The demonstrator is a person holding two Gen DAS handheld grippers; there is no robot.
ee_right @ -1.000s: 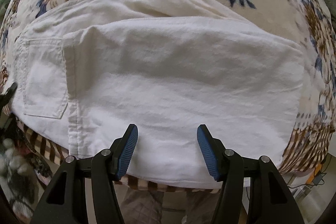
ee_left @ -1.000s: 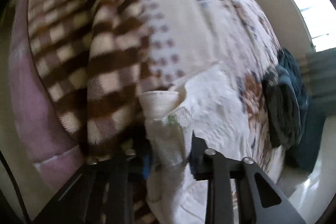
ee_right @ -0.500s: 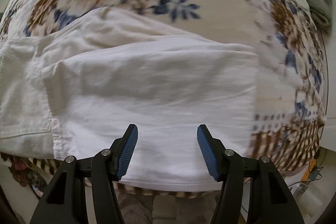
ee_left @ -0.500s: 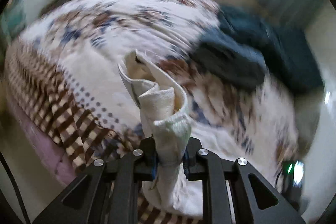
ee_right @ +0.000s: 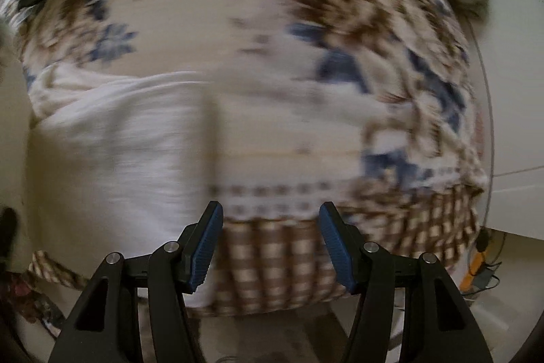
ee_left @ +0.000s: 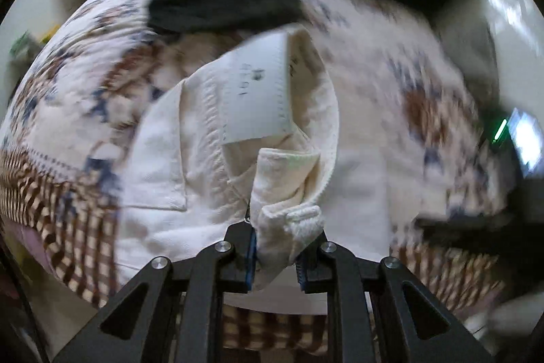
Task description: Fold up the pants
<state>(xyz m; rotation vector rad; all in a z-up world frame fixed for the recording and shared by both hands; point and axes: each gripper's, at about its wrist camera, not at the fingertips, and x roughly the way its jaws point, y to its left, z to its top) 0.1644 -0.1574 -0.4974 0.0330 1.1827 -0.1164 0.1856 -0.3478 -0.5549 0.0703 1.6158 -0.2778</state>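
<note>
Left gripper (ee_left: pixel 274 256): black angular frame, silver screws, blue ribbed pads. Right gripper (ee_right: pixel 271 247): identical black frame, silver screws, blue ribbed pads (ee_right: pixel 206 248).

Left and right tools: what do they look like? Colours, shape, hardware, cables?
The left tool and the right tool look like the same build: matte black skeletal frames with triangular cut-outs and silver round screw heads at the joints. Each has two fingers faced with blue ribbed pads. No cables, markings or sleeves show on either tool.
</note>
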